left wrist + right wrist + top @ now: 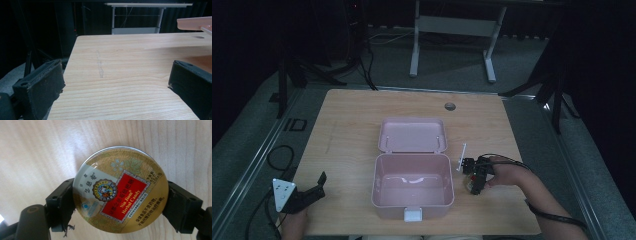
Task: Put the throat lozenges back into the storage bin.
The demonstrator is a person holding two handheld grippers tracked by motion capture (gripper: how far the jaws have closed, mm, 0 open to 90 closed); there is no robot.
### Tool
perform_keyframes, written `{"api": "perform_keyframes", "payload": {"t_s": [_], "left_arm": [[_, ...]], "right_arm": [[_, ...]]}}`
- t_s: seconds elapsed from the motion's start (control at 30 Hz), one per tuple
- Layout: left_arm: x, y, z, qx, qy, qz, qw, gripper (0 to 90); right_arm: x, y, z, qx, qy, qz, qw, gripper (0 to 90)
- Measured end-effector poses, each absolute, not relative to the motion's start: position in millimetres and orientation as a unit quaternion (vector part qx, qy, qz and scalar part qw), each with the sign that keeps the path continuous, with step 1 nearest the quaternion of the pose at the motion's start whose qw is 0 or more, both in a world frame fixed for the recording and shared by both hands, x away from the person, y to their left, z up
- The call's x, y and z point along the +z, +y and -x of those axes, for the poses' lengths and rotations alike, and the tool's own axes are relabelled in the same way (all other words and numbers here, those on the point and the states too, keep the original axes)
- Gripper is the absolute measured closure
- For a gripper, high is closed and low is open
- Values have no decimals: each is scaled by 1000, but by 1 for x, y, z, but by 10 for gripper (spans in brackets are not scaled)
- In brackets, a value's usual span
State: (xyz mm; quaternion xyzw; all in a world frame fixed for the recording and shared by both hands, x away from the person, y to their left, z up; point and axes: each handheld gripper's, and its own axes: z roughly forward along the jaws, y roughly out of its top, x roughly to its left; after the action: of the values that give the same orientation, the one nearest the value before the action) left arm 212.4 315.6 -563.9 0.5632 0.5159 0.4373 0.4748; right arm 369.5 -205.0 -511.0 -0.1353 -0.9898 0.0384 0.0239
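The right gripper (119, 197) holds a round gold metal candy tin (120, 191). Its two black jaws press on the tin's two sides, one jaw on each side, so the jaws are only as far apart as the tin is wide. The tin's lid faces the camera on that gripper. The lid has a red label with the words "Nin Jiom Herbal Candy", some blue flowers and a small round picture in the middle. Behind the tin is the light wooden table (37, 150).

In the high view, the right gripper (476, 184) points down at the table, with a person's hand (504, 172) around it. Just beside this gripper, on its left, is an open pink plastic box (412, 186). The box is deep and square with soft corners. Its flat pink lid (412, 135) lies open behind it, and a little white latch (413, 214) sits on its front wall. A thin white stick (461, 156) lies on the table next to the right gripper, on the far side of it.

The left gripper (314, 187) is well apart from the box, near the table's front corner. Its jaws are wide open and hold nothing. In the left gripper view, bare wood shows between the two black jaws, and the edge of the pink lid (193, 23) is far ahead on the right.
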Motion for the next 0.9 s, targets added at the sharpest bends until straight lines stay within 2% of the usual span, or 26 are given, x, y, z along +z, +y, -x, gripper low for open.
{"api": "perform_keyframes", "payload": {"t_s": [0.27, 0.43, 0.9], "left_arm": [[-564, 315, -213, 438, 516, -563, 474, 5], [-564, 315, -213, 438, 516, -563, 474, 5], [-564, 315, -213, 438, 517, -563, 473, 5]], "right_arm": [[-496, -208, -366, 39, -990, 132, 34, 200], [-478, -210, -358, 50, -989, 132, 48, 200], [-425, -204, -344, 50, -990, 120, 45, 201]]}}
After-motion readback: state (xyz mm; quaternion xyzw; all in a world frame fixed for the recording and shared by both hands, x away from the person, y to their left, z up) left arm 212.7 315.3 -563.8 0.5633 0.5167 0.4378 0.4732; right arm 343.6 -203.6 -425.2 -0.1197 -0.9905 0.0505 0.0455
